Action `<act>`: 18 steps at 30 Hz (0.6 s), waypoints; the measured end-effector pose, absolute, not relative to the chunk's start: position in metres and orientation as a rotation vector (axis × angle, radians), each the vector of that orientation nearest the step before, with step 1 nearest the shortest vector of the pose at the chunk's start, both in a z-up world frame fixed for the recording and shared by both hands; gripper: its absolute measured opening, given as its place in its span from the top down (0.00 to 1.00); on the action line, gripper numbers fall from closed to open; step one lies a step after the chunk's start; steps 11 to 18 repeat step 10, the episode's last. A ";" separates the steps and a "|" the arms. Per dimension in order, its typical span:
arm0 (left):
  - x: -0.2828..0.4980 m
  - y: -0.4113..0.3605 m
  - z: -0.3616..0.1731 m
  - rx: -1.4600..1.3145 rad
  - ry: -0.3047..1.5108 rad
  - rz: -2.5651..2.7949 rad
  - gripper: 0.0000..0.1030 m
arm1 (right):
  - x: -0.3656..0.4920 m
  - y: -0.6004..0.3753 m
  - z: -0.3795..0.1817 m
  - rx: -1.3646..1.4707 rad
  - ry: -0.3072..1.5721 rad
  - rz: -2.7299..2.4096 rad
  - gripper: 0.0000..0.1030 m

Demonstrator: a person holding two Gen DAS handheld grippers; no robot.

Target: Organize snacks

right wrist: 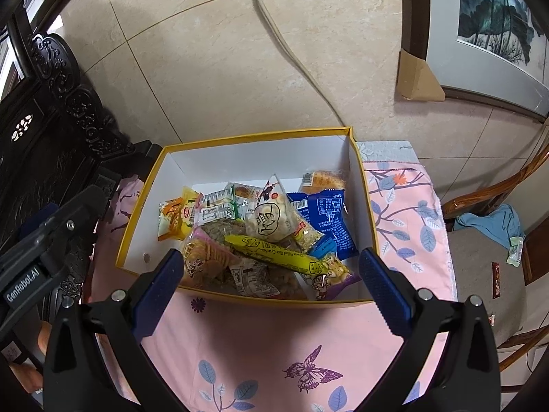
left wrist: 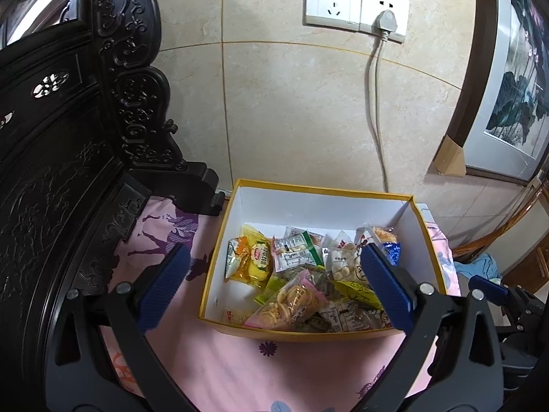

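A yellow-rimmed white box [left wrist: 224, 221] [right wrist: 365, 202] stands on a pink patterned cloth and holds several snack packs. Among them are a pink pack of round crackers [left wrist: 291, 304], a yellow pack [left wrist: 254, 257], a clear bag of white balls [right wrist: 271, 219], a blue pack [right wrist: 331, 216] and a long yellow cracker stick [right wrist: 278, 254]. My left gripper [left wrist: 274, 285] is open and empty, hovering over the box's near side. My right gripper [right wrist: 271, 274] is open and empty, also at the box's near edge. The left gripper's body shows at the left of the right wrist view [right wrist: 51, 237].
Dark carved wooden furniture [left wrist: 68, 137] stands to the left. A tiled wall with sockets and a plugged cable [left wrist: 377, 103] is behind. A framed painting [left wrist: 507, 103] leans at the right. A wooden chair [right wrist: 487, 257] holds a blue cloth and small packets [right wrist: 514, 250].
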State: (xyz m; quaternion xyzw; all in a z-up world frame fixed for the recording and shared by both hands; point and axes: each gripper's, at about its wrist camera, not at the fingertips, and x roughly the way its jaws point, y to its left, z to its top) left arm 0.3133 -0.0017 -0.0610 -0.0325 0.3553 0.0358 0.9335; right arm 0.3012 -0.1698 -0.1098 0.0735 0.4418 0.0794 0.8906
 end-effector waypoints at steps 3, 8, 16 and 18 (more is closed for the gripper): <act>0.313 0.000 -0.060 -0.065 0.716 0.079 0.02 | 0.301 -0.170 -0.111 0.152 0.919 0.165 0.01; 0.314 0.000 -0.060 -0.076 0.728 0.073 0.02 | 0.300 -0.169 -0.113 0.145 0.923 0.166 0.01; 0.312 -0.001 -0.060 -0.067 0.726 0.071 0.02 | 0.299 -0.169 -0.114 0.144 0.927 0.167 0.01; 0.312 -0.001 -0.060 -0.067 0.726 0.071 0.02 | 0.299 -0.169 -0.114 0.144 0.927 0.167 0.01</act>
